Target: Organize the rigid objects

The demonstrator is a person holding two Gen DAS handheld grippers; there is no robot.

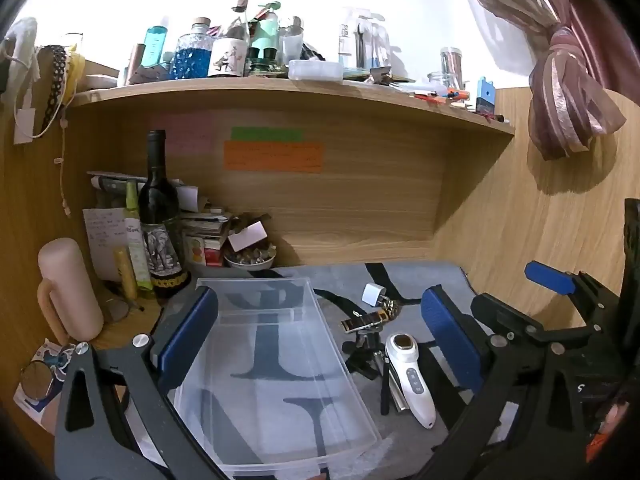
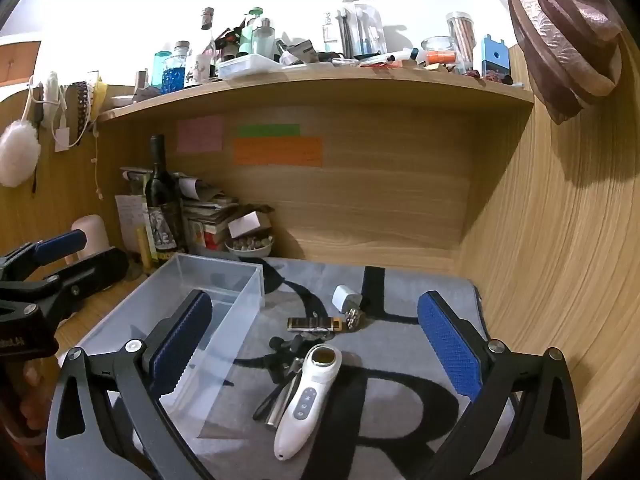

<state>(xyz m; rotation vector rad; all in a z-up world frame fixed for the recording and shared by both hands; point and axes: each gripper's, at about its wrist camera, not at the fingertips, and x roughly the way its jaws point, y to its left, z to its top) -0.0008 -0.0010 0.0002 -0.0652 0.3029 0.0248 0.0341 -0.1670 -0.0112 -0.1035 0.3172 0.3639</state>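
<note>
Both grippers, left gripper [image 1: 320, 344] and right gripper [image 2: 316, 344], are hovering wide open, holding nothing. Right is lining up on white handheld device [image 2: 306, 396]; should pinch its narrow handle, then drop it into clear bin [image 2: 224, 280].

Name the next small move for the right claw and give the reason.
Probably lower the right claw onto the white handheld device and close. Its jaws are open with the device lying between them on the grey mat, and the clear plastic bin beside it holds nothing yet.

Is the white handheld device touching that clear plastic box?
Apart. The right wrist view shows it plainly: a strip of grey mat lies between the white handheld device and the wall of the clear plastic box.
</note>
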